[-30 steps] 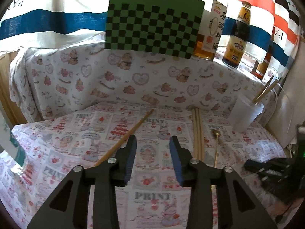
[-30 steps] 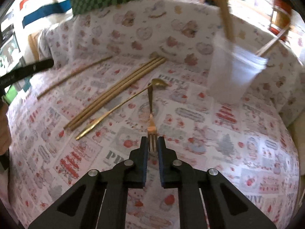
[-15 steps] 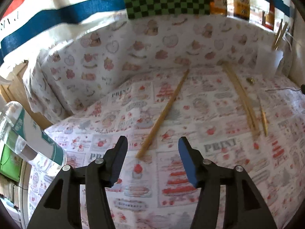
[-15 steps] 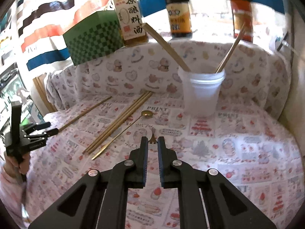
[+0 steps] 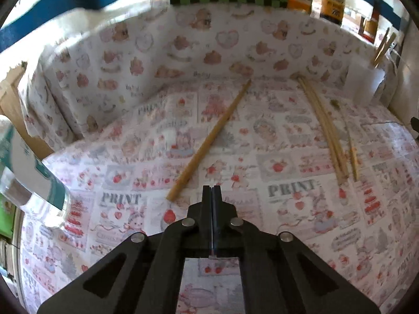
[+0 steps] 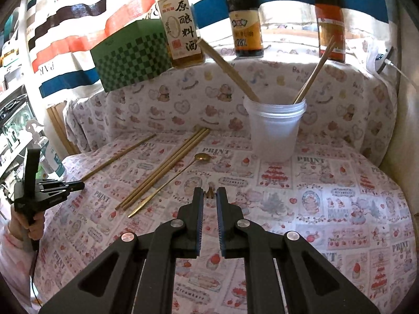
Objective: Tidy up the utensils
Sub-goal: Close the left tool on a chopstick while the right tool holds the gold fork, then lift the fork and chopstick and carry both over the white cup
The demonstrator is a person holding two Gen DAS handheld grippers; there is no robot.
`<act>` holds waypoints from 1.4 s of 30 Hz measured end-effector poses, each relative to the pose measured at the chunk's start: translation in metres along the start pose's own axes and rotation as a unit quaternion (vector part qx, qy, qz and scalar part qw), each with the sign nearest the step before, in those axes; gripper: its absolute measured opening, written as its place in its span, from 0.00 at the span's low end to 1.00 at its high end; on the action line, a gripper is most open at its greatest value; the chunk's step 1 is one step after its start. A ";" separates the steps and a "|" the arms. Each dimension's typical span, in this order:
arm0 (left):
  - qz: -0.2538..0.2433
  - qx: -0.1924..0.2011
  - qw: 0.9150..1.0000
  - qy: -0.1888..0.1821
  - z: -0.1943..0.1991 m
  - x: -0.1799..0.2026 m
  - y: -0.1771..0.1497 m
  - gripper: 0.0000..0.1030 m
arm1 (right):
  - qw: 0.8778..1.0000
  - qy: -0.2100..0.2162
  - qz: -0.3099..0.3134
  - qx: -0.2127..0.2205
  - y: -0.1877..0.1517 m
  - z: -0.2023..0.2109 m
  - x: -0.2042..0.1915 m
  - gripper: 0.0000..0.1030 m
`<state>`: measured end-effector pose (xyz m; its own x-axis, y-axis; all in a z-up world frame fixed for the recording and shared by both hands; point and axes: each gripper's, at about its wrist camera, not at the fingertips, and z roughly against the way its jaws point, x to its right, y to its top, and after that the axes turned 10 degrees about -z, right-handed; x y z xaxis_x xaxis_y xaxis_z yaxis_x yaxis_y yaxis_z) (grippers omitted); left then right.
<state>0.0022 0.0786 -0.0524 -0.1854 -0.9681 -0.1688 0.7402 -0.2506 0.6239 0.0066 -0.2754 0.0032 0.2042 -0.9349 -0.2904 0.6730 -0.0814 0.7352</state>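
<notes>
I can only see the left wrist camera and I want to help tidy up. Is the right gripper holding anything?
Observer: Yes. The right gripper has its jaws shut on a gold fork. Only a little bit of it pokes out past the tips.
Operator: Is the fork over the cup?
Observer: No, it is apart from it. The plastic cup stands upright farther back and a little to the right.
Operator: The cup is blurry for me. What's inside?
Observer: Two chopsticks, one leaning left and the other leaning right.
</notes>
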 end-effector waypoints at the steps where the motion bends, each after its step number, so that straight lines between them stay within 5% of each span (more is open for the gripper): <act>1: -0.006 0.017 1.000 0.007 0.008 0.001 0.002 0.00 | 1.000 0.000 -0.001 0.002 0.001 0.001 0.000 0.11; 3: -0.010 0.039 0.999 0.013 0.019 0.000 0.007 0.04 | 1.000 0.003 -0.006 0.006 0.002 0.003 0.002 0.11; 6: -0.005 0.031 0.999 0.014 0.018 -0.009 0.012 0.47 | 1.000 0.005 -0.011 0.008 0.003 0.005 0.004 0.11; 7: -0.005 0.025 1.000 0.012 0.014 -0.012 0.012 0.47 | 1.000 0.004 -0.011 0.008 0.003 0.005 0.004 0.11; 11: 0.022 -0.020 1.000 -0.007 -0.011 -0.031 0.002 0.47 | 1.000 0.003 -0.004 0.009 0.002 0.006 0.002 0.11; 14: 0.038 -0.012 0.998 -0.048 -0.017 -0.040 -0.008 0.37 | 1.000 0.003 -0.001 0.007 0.001 0.004 0.001 0.11; 16: 0.041 -0.008 0.999 -0.033 -0.017 -0.044 -0.010 0.14 | 1.000 0.004 -0.002 0.003 0.001 0.003 0.001 0.11; 17: 0.029 -0.005 0.999 -0.028 -0.017 -0.043 -0.010 0.10 | 1.000 0.005 -0.002 0.001 0.000 0.002 0.002 0.11; 26: -0.023 -0.023 0.999 -0.032 -0.013 -0.024 0.004 0.07 | 1.000 0.005 -0.005 -0.002 0.000 0.000 0.002 0.11; 31: 0.000 0.041 0.998 -0.049 0.028 -0.020 0.014 0.06 | 1.000 0.000 -0.005 0.009 0.003 0.007 0.004 0.11; 34: 0.010 0.088 0.996 -0.029 0.060 -0.016 0.027 0.05 | 1.000 0.000 0.009 0.027 0.007 0.020 -0.003 0.11; 42: 0.004 0.198 0.979 -0.047 0.130 -0.002 0.074 0.05 | 0.997 0.010 0.023 0.066 0.035 0.055 -0.020 0.03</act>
<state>-0.0263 0.0607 0.0935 -0.2533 -0.9618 -0.1043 0.4356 -0.2096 0.8754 -0.0132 -0.2783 0.0682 0.2485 -0.9315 -0.2655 0.5630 -0.0841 0.8222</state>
